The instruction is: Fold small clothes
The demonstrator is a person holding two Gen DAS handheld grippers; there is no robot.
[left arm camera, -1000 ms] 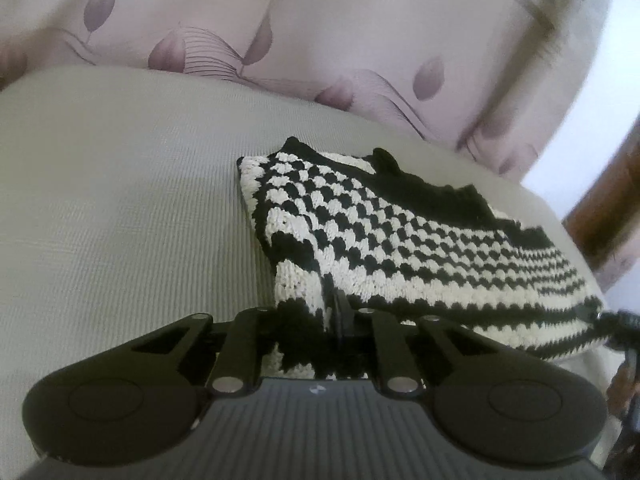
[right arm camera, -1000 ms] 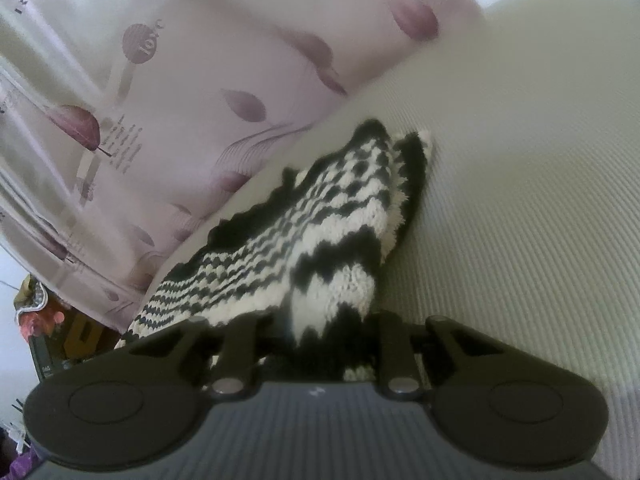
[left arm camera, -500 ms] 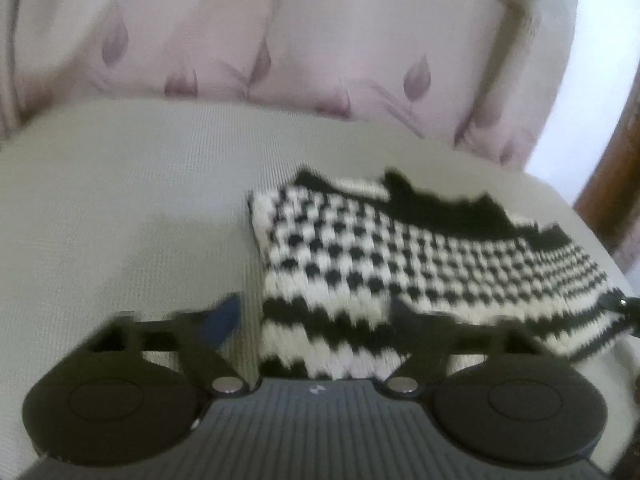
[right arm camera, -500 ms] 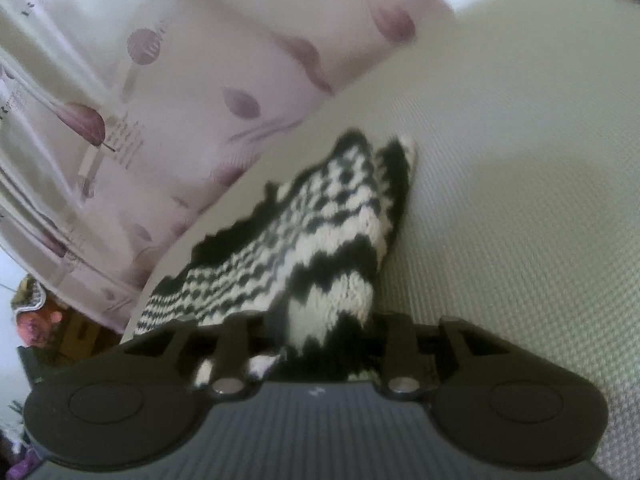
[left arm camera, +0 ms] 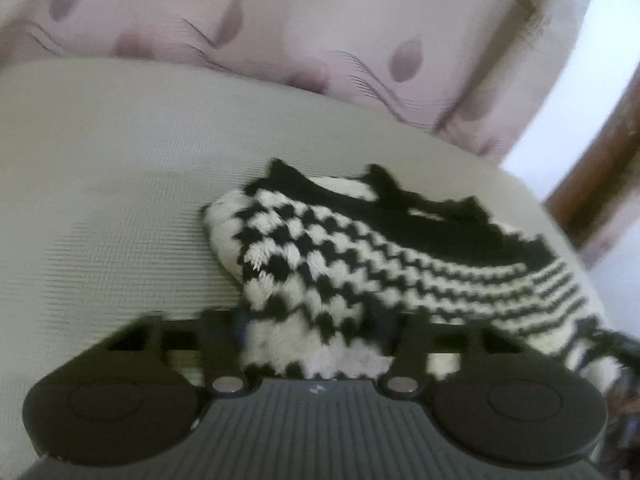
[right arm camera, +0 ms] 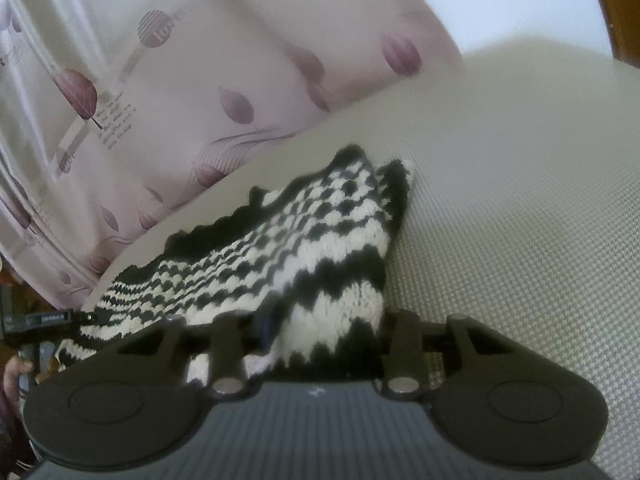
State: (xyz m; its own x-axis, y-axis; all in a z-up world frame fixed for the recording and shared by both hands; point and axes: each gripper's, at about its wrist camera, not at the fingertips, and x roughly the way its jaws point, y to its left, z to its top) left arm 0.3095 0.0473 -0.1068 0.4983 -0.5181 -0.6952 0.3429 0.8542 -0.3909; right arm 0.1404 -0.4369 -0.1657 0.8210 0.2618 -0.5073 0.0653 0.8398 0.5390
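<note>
A small black-and-white knitted garment lies folded on a grey-beige cushion. My left gripper is open, its jaws spread to either side of the garment's near corner. In the right wrist view the same garment rises to a peak, and my right gripper is open, its jaws either side of the near edge. The other gripper's tip shows at the garment's far left end. The fingertips are mostly hidden by the knit.
A pink curtain with leaf prints hangs behind the cushion. A brown wooden frame stands at the right past the cushion's edge. The cushion stretches bare to the right of the garment.
Both grippers were shut on the garment's edge one second ago. The left opened first, then the right; the garment has settled on the cushion.
</note>
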